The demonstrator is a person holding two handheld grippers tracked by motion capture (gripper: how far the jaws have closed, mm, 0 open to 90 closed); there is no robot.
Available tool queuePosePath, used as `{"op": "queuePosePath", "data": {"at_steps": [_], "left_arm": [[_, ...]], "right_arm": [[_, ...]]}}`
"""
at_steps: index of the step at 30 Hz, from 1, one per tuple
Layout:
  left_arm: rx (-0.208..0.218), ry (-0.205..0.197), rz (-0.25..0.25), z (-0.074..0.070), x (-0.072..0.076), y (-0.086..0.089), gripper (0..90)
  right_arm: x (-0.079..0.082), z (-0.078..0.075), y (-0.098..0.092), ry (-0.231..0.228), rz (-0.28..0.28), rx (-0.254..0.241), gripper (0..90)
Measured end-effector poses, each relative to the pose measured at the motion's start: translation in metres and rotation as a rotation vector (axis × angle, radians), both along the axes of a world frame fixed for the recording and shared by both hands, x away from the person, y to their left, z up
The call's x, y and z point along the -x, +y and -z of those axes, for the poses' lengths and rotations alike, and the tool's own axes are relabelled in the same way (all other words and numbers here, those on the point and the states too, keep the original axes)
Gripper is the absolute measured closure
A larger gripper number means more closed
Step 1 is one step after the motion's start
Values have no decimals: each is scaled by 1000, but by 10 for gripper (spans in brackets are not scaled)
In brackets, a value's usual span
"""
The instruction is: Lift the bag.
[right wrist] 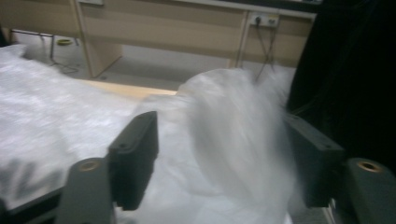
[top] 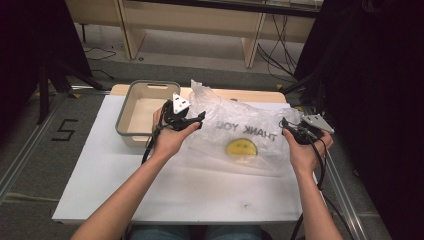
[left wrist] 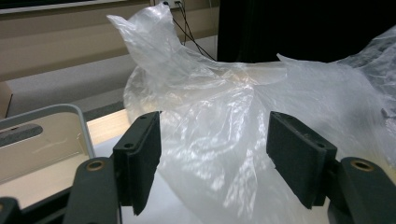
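The clear, crinkled plastic bag (top: 240,132) printed "THANK YOU" above a yellow smiley face lies spread across the white table top (top: 150,190), just right of the grey-rimmed beige plastic bin (top: 131,112). It looks thin and glossy, bunched into peaks at both side edges. The spreading seems largely done; neither edge is gripped, so any lifting or folding is left. Beside the bag's bin-side edge, the left gripper (left wrist: 212,161) stands wide open, film between its jaws but unpinched. At the opposite edge, the right gripper (right wrist: 219,161) is equally wide, a blurred fold loose between its jaws.
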State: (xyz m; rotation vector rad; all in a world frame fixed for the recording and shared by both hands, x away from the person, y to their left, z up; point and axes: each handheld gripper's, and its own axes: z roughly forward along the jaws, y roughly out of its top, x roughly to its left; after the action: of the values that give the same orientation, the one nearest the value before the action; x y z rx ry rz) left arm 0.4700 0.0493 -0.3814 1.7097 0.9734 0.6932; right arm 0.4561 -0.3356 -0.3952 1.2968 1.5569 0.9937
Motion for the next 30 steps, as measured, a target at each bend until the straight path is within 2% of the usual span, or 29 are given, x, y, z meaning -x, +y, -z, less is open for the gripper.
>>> {"op": "queuePosePath", "data": {"at_steps": [3, 9, 13, 19, 23, 30], "left_arm": [[7, -1, -3, 1, 0, -2, 353], [14, -2, -11, 0, 0, 1, 354], [16, -6, -12, -1, 1, 3, 353], [20, 2, -9, -1, 6, 8, 349], [23, 0, -8, -2, 10, 12, 345], [18, 20, 13, -4, 21, 19, 331]], "right_arm": [[1, -6, -3, -21, 36, 20, 244], [4, -10, -5, -40, 18, -2, 231], [8, -10, -3, -30, -18, -2, 232], [17, -14, -5, -57, -49, -36, 232], [24, -15, -6, -47, -88, -55, 239], [38, -7, -6, -21, -145, -66, 254]]}}
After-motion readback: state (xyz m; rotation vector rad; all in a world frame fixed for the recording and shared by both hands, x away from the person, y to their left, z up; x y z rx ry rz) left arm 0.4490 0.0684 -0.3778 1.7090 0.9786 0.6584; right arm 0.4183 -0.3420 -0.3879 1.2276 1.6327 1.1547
